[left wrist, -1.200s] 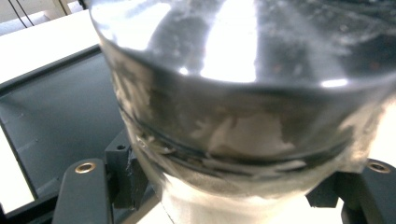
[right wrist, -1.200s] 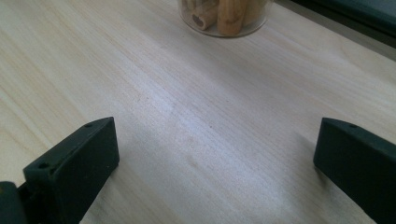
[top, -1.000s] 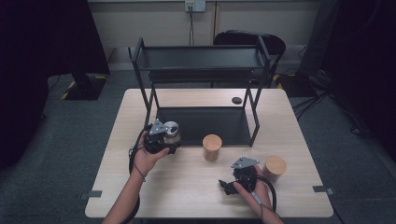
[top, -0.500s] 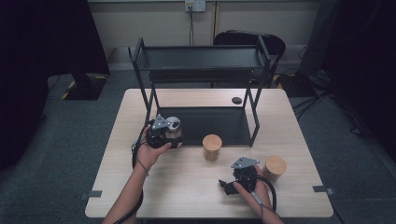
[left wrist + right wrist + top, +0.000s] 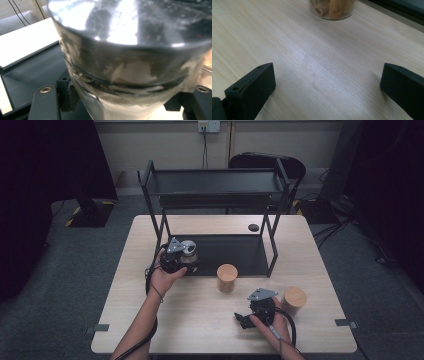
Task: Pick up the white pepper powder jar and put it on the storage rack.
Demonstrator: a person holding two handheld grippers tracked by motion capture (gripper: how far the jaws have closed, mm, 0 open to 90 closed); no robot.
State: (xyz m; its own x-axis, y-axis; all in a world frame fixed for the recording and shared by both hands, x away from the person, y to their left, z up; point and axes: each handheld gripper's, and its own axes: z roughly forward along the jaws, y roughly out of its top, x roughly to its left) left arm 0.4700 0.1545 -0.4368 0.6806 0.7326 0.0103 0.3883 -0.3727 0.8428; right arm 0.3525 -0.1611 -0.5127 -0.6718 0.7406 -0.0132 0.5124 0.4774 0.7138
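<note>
Metal-lidded jar, left of centre in the high view, is clamped in the left gripper at the front edge of the black rack's lower shelf. Step in hand, by judgement: shelving the jar. Next move calls for advancing over the shelf, then lowering. Right gripper, lower right, rests spread apart and empty near two wood-lidded jars.

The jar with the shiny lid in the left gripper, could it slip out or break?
The jar looks like clear glass with a smooth metal lid, so it is probably slippery and could break if dropped. The left gripper is shut on it low down, near the rack's bottom shelf. White stuff coats its inside, so it may be a bit heavy.
</note>
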